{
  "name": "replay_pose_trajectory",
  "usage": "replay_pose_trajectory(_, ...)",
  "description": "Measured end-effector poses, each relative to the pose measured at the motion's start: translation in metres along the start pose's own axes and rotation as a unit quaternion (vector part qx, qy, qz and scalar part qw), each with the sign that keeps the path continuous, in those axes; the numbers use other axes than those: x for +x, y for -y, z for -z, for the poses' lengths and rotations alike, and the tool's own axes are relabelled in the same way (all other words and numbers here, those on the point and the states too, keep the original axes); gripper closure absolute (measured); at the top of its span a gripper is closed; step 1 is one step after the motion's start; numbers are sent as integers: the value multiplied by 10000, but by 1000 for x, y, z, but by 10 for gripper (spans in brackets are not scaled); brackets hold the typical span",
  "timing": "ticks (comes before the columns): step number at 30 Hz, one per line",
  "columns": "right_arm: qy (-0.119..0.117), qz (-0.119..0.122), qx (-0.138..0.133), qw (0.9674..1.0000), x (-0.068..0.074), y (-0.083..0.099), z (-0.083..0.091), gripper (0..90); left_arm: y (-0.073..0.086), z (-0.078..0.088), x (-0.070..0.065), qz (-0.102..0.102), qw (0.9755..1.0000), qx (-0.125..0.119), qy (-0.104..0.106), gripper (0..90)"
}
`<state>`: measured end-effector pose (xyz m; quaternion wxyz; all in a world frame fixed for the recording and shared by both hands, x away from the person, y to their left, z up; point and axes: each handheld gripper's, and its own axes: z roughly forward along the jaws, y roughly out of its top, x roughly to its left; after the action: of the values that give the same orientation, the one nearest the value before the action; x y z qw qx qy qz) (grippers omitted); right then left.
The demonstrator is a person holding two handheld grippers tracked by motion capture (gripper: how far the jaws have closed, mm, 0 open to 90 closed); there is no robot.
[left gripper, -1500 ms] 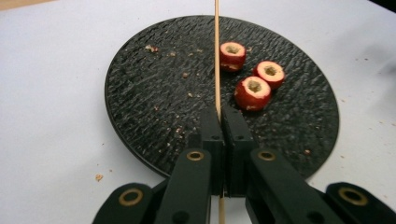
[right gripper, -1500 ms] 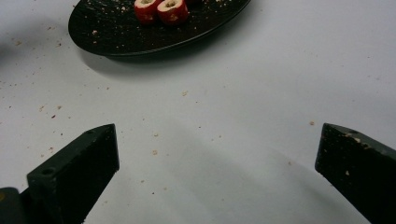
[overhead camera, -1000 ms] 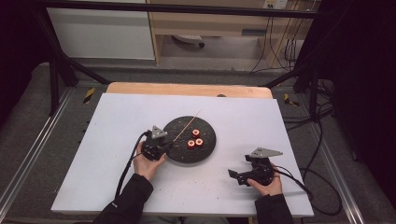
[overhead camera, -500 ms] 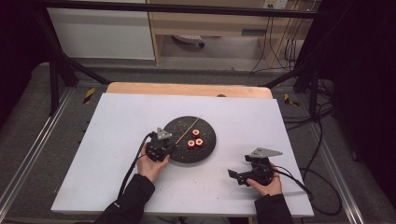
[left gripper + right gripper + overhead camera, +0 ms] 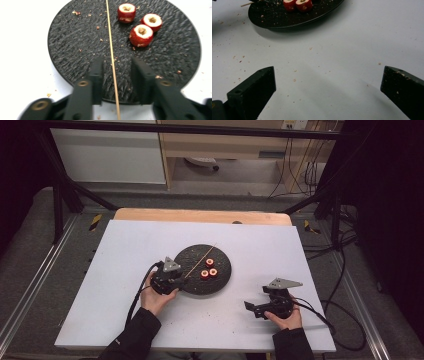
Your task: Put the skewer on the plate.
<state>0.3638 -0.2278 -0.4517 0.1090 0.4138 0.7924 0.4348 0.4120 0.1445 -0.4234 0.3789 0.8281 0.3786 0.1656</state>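
- Right claw (image 5: 252,308) rests on the white surface (image 5: 125,250), jaws spread wide, nothing between them.
- Left claw (image 5: 114,72) is partly released, a thin wooden skewer (image 5: 110,50) lying between its jaws.
- Beyond, three red fruit pieces (image 5: 141,35) sit on the black plate (image 5: 67,45).

White table (image 5: 125,270): bare and open from 6 through 12 o'clock of the black round plate (image 5: 220,280), and likewise toward 3 o'clock, with only crumbs on it. On the plate, a thin wooden skewer (image 5: 111,50) runs between the parted jaws of the left gripper (image 5: 115,72) with a gap on each side, and three red hollowed fruit pieces (image 5: 141,35) stand toward 1 o'clock of that gripper. Between the wide-spread jaws of the right gripper (image 5: 328,82) lies open table, the plate blocking at 11 o'clock.
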Motion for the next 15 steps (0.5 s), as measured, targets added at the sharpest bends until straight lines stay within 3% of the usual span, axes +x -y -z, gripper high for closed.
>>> replay_pose_trajectory(9,2,-37,-25,10000,0,-1,1,8,10,29,15,-71,9997,-81,207,256)
replay_pose_trajectory(15,-3,-46,-35,10000,0,-1,2,7,27,52,30,-25,9996,-205,191,119)
